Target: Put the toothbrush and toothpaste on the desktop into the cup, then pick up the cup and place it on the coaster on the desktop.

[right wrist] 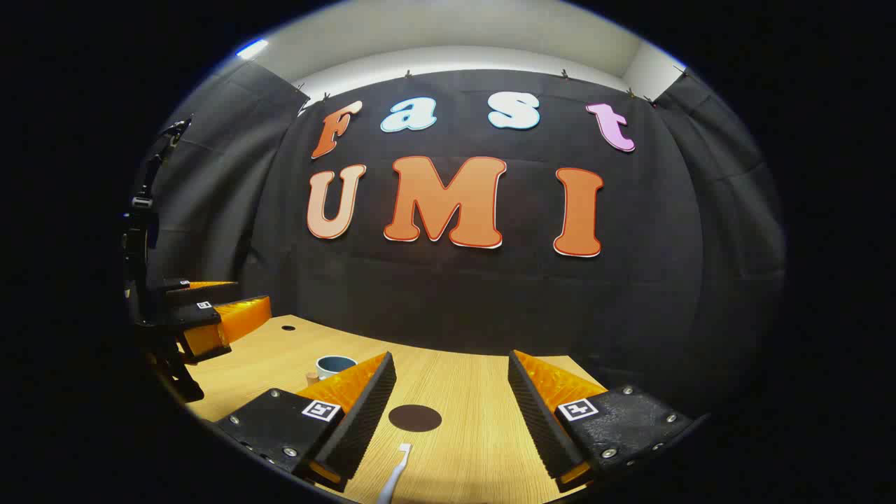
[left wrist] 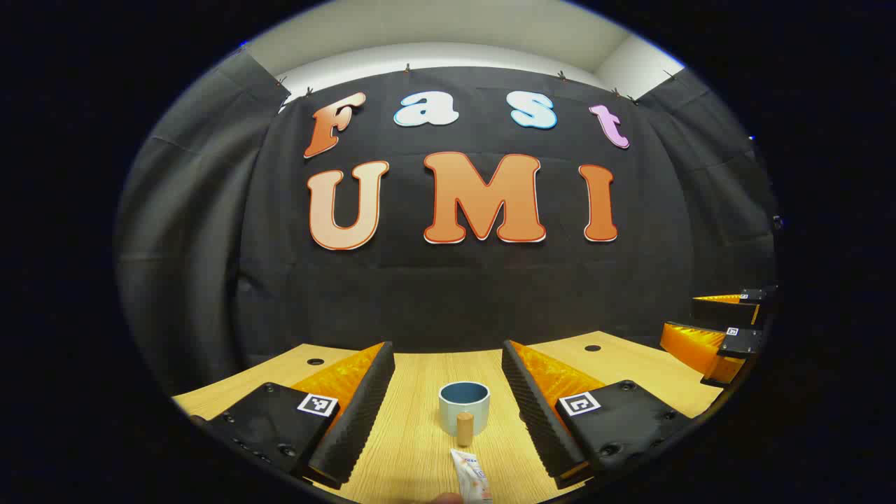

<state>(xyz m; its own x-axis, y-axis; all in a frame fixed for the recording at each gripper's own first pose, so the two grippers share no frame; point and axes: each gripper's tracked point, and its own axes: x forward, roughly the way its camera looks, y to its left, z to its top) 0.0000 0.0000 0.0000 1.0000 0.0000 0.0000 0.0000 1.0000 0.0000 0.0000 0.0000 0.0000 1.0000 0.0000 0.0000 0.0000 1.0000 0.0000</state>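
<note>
L gripper (left wrist: 448, 399) hovers over the bench (left wrist: 420, 448), fingers spread wide, touching nothing. Cup (left wrist: 463, 406) stands between them at 12 o'clock, its wood handle toward the camera; toothpaste (left wrist: 470, 477) lies just below at 6. R gripper (right wrist: 451, 402) also wide open, empty: coaster (right wrist: 415, 418) between its fingers, toothbrush (right wrist: 394, 476) at 6, cup at 10.

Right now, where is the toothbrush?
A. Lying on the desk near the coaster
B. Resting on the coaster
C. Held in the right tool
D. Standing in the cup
A: the toothbrush lies flat on the desk, just short of the dark coaster, between the open fingers of the right tool.
</note>
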